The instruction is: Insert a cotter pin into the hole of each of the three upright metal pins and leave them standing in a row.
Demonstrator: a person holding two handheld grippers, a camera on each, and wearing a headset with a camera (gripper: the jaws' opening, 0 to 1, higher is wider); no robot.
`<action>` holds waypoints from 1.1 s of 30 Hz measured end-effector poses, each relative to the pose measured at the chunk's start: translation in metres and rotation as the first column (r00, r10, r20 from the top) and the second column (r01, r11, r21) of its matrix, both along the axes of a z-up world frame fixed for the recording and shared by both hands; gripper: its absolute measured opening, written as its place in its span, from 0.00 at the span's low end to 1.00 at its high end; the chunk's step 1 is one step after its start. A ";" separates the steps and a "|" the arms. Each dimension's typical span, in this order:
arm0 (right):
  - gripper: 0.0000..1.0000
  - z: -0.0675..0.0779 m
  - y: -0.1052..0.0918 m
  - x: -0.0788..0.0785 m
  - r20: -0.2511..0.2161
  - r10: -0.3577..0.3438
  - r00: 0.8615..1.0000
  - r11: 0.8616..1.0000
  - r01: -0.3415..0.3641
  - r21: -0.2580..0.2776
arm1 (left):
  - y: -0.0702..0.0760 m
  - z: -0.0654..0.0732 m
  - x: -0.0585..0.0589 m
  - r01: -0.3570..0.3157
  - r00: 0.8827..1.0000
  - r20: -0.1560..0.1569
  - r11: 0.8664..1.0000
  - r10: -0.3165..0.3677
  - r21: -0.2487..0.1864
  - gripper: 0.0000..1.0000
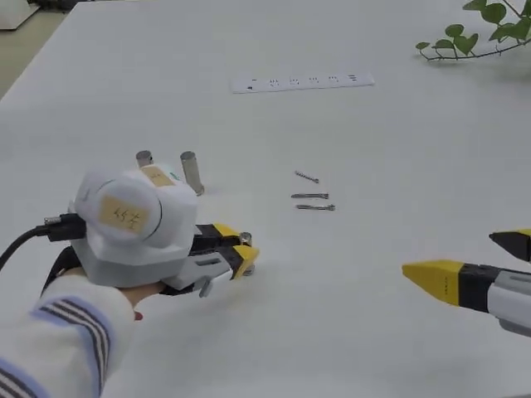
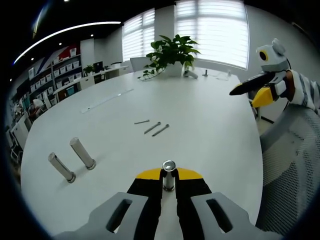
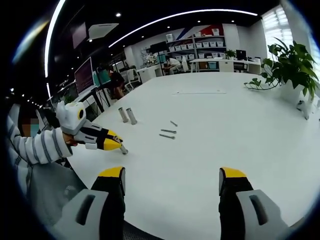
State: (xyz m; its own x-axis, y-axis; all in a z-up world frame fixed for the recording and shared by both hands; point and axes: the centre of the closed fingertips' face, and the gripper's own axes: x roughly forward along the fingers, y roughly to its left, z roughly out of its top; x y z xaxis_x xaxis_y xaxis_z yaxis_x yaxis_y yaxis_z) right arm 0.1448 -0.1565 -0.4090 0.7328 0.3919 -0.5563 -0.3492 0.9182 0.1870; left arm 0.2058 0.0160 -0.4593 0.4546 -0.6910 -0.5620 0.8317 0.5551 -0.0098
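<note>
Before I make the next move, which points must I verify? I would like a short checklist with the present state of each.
1. Left hand-held gripper shut on a pin: ok.
2. That pin's hole in sight: cannot tell.
3. Other two pins upright: ok.
4. Three cotter pins lying free on the table: ok.
5. Right hand-held gripper open and empty: ok.

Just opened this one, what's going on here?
A person works at a white table with a gripper in each hand. The left gripper is shut on one metal pin, held upright low over the table. Two more metal pins stand upright beside each other nearby. Three cotter pins lie loose mid-table, none inserted yet. The right gripper is open, holding nothing.
</note>
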 end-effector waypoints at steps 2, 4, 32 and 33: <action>0.74 0.001 0.001 -0.001 0.003 0.001 1.000 1.000 -0.001 -0.002 | 0.001 0.000 0.000 0.002 1.000 0.006 1.000 -0.002 0.006 0.05; 0.74 0.002 0.002 -0.002 0.007 0.001 1.000 1.000 -0.001 -0.002 | 0.001 0.000 0.000 -0.008 1.000 0.006 1.000 0.007 0.008 0.05; 0.74 0.018 0.004 -0.004 0.044 0.009 0.999 1.000 -0.008 -0.026 | 0.045 0.065 -0.021 -0.015 1.000 0.015 0.997 0.017 -0.080 0.80; 0.74 0.018 0.004 -0.003 0.044 0.010 0.999 1.000 -0.009 -0.028 | 0.046 0.065 -0.023 -0.017 1.000 0.012 0.996 0.018 -0.083 0.81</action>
State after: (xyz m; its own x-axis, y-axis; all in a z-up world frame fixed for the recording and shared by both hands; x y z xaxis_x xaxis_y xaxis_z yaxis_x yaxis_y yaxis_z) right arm 0.1414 -0.1522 -0.3906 0.7532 0.3842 -0.5340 -0.3655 0.9193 0.1459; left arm 0.1832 0.0623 -0.3944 0.4738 -0.7268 -0.4973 0.8222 0.5673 -0.0456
